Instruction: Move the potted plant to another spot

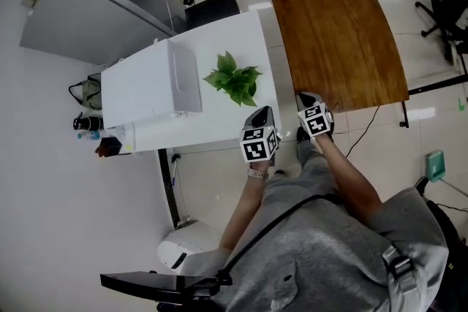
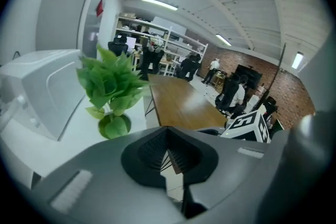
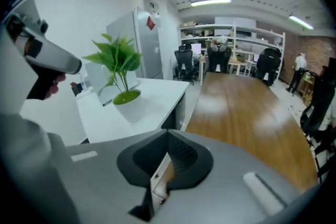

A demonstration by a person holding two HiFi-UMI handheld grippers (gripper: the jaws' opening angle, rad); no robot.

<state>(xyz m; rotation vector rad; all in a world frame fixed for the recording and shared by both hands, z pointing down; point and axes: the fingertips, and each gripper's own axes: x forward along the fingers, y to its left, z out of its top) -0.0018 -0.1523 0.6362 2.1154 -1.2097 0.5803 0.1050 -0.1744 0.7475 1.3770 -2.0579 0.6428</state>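
White tabletop (image 1: 219,40) filled the middle of our head view. The potted plant (image 1: 235,78) stood on it toward the edge nearest us, just beside a bulky white machine (image 1: 157,88). We held the left gripper (image 1: 261,113) at that near edge, short of the plant, with its jaws together and nothing between them. The right gripper (image 1: 306,96) hung off the table's corner, by the near end of the long wooden table (image 1: 329,25), its jaws likewise closed and empty. Our read was that both tools were lined up on the plant for an approach and would have to part before any grasp. Leaves spread wide above the small white pot (image 3: 127,105), so we judged the pot wall the safer hold. The white machine crowded one side, while the wooden table offered plenty of bare room for a new spot.
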